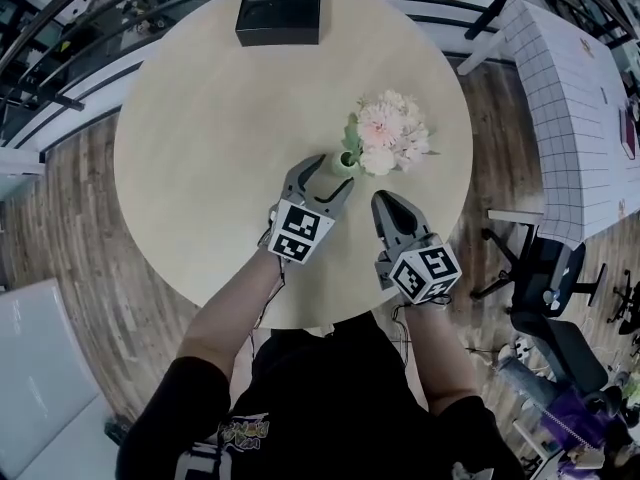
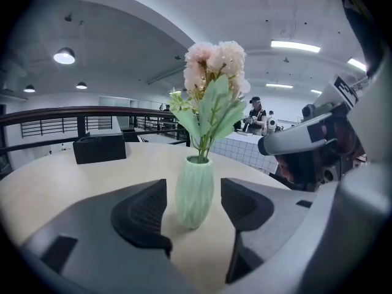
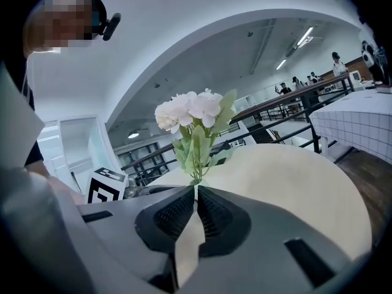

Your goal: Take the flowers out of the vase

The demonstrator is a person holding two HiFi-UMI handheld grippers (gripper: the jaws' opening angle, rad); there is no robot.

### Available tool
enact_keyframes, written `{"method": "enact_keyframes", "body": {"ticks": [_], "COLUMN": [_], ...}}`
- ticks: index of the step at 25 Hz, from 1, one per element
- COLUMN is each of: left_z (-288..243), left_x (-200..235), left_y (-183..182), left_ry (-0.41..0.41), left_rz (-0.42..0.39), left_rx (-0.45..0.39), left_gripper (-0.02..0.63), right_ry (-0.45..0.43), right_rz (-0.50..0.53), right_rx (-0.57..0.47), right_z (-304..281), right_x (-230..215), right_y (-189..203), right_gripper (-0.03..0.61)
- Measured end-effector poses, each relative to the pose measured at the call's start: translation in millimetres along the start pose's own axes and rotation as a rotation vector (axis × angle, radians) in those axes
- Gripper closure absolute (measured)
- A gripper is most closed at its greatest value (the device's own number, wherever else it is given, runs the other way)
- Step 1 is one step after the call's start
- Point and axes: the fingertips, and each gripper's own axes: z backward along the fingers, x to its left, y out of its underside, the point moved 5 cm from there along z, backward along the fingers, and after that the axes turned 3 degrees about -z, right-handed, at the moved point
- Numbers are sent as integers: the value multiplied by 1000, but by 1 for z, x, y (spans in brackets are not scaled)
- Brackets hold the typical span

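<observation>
A pale green ribbed vase (image 1: 345,161) stands upright on the round beige table (image 1: 220,128) and holds pink and white flowers (image 1: 393,133) with green leaves. My left gripper (image 1: 333,171) is open just in front of it. In the left gripper view the vase (image 2: 195,192) stands between the two dark pads (image 2: 147,210) without touching either, and the flowers (image 2: 214,60) rise above. My right gripper (image 1: 385,203) is shut with nothing in it, close to the right of the left one. In the right gripper view the flowers (image 3: 190,112) show just beyond its closed tips (image 3: 196,210).
A black box (image 1: 279,6) sits at the table's far edge. A white gridded table (image 1: 570,98) and a dark chair (image 1: 545,268) stand to the right on the wooden floor. Railings run behind the table. People stand far off in the room (image 2: 254,115).
</observation>
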Motion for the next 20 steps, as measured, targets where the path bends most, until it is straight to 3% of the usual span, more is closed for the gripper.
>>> {"method": "enact_keyframes", "body": {"ticks": [3,6,20], "left_z": [-10,-19,-31], "left_x": [-3,-3,-2], "left_y": [5,7,10], "left_ry": [8,3,-14], "left_rz": [-22,-34,-22], "left_rx": [-4,-3,-10], "left_gripper": [342,342,345], "right_ry": [-16,-27,-91], "right_rz": [9,5,8], "right_rx": [14,21,10], "right_z": [-4,-12,-65], "right_x": [-5,-11,-13], "right_y": [5,6,-2], "right_gripper": [548,446,367]}}
